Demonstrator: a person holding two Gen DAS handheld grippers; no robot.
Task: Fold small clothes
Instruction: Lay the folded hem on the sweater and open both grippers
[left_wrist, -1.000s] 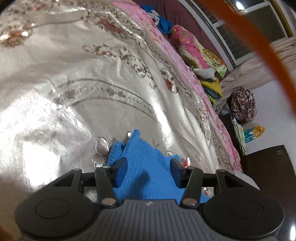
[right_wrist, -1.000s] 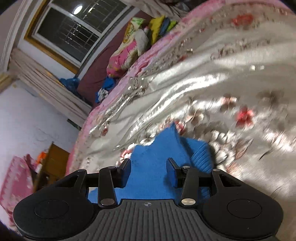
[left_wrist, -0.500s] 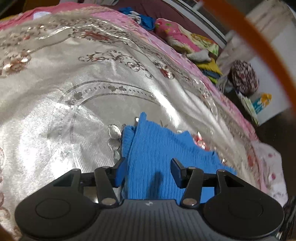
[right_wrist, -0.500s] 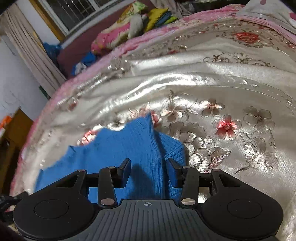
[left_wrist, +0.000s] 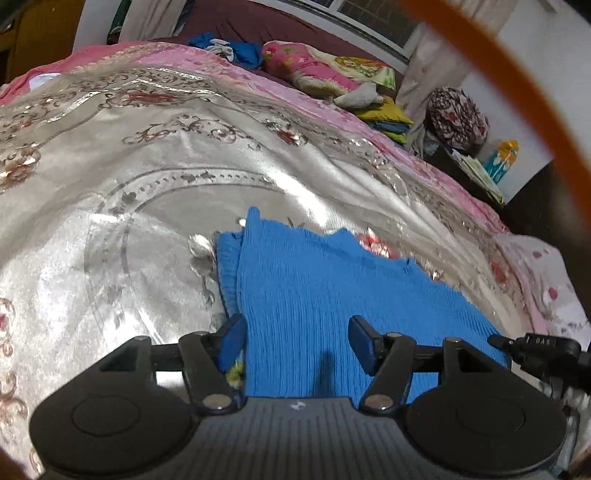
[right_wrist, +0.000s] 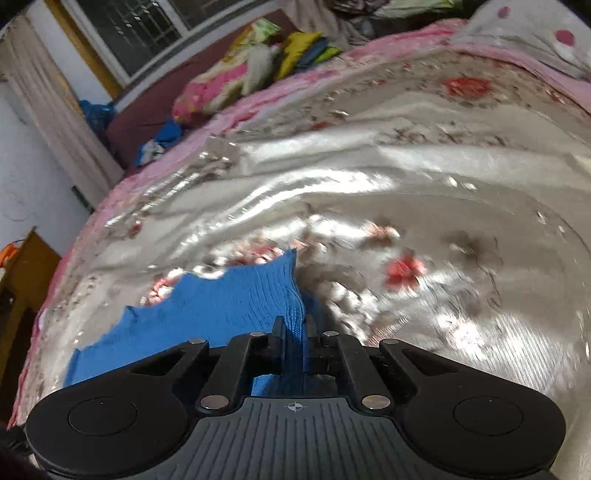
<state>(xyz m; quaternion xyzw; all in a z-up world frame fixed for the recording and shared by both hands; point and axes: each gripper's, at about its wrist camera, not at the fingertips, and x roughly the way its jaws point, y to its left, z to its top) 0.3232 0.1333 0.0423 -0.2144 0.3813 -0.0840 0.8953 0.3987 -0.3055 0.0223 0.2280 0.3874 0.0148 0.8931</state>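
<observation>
Right tool (right_wrist: 294, 338) just clenched on blue knit (right_wrist: 221, 310) edge, left tool (left_wrist: 295, 341) widened, released: fold w/ right can start.

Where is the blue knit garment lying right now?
The blue knit garment lies on the silvery floral bedspread, low in both wrist views; the right gripper pinches its folded edge, and it runs between the left gripper's open jaws.

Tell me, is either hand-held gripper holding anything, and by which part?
The right hand-held gripper pinches the blue knit garment at its folded edge. The left hand-held gripper holds nothing.
</observation>
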